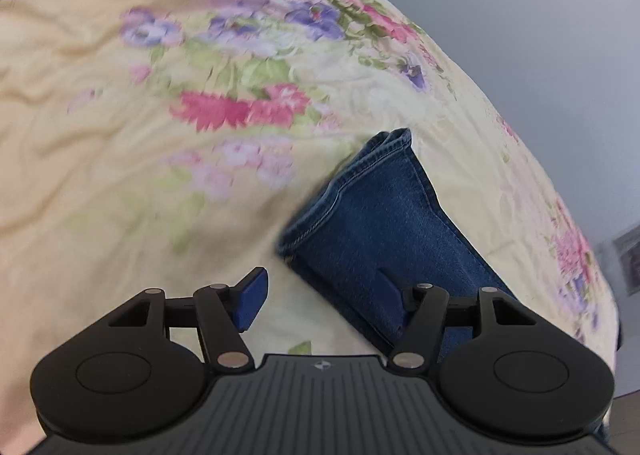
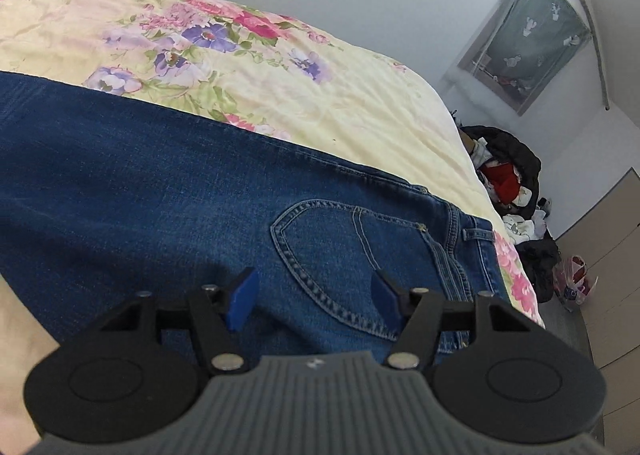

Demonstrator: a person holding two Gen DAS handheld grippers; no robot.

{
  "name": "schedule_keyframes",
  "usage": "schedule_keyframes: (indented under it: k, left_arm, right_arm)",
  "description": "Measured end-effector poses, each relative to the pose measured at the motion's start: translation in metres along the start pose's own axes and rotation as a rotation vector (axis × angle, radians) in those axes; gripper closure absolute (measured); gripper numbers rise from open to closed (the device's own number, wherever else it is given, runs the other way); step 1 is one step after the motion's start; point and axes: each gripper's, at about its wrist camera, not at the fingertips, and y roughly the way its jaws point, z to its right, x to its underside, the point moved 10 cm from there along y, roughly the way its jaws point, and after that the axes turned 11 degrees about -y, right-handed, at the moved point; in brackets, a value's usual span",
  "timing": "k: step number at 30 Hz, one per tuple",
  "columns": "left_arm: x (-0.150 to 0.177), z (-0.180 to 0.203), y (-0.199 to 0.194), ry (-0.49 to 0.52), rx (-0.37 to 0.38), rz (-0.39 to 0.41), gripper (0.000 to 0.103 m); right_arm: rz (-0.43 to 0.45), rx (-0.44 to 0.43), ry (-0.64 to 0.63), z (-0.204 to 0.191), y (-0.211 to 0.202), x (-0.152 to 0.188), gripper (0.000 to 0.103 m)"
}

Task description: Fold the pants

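Blue denim jeans lie flat on a floral bedspread. In the left wrist view the hem end of the legs (image 1: 372, 215) lies ahead and to the right. My left gripper (image 1: 320, 293) is open and empty, its right finger over the denim and its left finger over the bedspread. In the right wrist view the waist end with a back pocket (image 2: 360, 251) lies under my right gripper (image 2: 314, 301), which is open and empty just above the pocket.
The yellow floral bedspread (image 2: 280, 83) covers the bed; its right edge drops off near the waistband. A pile of clothes and bags (image 2: 516, 191) lies on the floor to the right. A grey wall is behind the bed.
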Motion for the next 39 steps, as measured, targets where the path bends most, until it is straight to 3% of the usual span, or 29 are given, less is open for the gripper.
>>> schedule_keyframes:
  k: [3, 5, 9, 11, 13, 16, 19, 26, 28, 29, 30, 34, 36, 39]
  left_arm:
    - [0.014, -0.016, 0.014, -0.109, 0.051, -0.028, 0.032]
    - [0.014, -0.021, 0.024, -0.159, 0.071, -0.002, 0.032]
    - [0.006, -0.017, 0.038, -0.223, 0.121, 0.036, 0.037]
    - [0.003, -0.013, 0.041, -0.221, 0.123, 0.044, 0.048]
    - [0.001, -0.009, 0.041, -0.189, 0.097, 0.055, 0.076]
    - [-0.001, -0.001, 0.04, -0.085, 0.009, 0.069, 0.089]
    - [-0.002, 0.014, 0.032, -0.003, -0.013, 0.113, 0.096]
    - [-0.002, 0.022, 0.029, 0.023, -0.057, 0.14, 0.097]
    - [-0.004, 0.024, 0.026, 0.013, -0.059, 0.141, 0.098]
    - [-0.006, 0.028, 0.022, 0.009, -0.05, 0.144, 0.098]
    - [-0.009, 0.032, 0.016, 0.01, -0.038, 0.153, 0.098]
    - [-0.021, 0.058, -0.017, 0.013, 0.012, 0.185, 0.098]
    - [-0.027, 0.065, -0.034, 0.022, 0.015, 0.205, 0.099]
    - [-0.037, 0.053, -0.049, 0.027, -0.006, 0.22, 0.099]
  right_arm:
    - [-0.008, -0.008, 0.03, -0.002, -0.015, 0.01, 0.044]
    - [-0.016, -0.01, 0.04, -0.005, -0.025, 0.018, 0.044]
    - [-0.042, -0.019, 0.089, -0.008, -0.042, 0.04, 0.054]
    - [-0.049, -0.025, 0.125, -0.009, -0.052, 0.052, 0.058]
    - [-0.054, -0.039, 0.164, -0.014, -0.06, 0.065, 0.06]
    - [-0.071, -0.056, 0.222, -0.027, -0.066, 0.084, 0.065]
    - [-0.081, -0.063, 0.263, -0.042, -0.063, 0.096, 0.067]
    - [-0.036, -0.069, 0.322, -0.062, -0.027, 0.073, 0.067]
    - [-0.029, -0.064, 0.369, -0.059, -0.018, 0.069, 0.072]
    - [-0.03, -0.056, 0.389, -0.055, -0.017, 0.069, 0.08]
    - [-0.028, -0.056, 0.409, -0.05, -0.019, 0.067, 0.089]
    - [0.028, -0.055, 0.452, -0.023, -0.047, 0.056, 0.102]
    - [0.067, -0.023, 0.453, -0.006, -0.071, 0.047, 0.103]
    - [0.028, -0.063, 0.466, -0.002, -0.081, 0.053, 0.103]
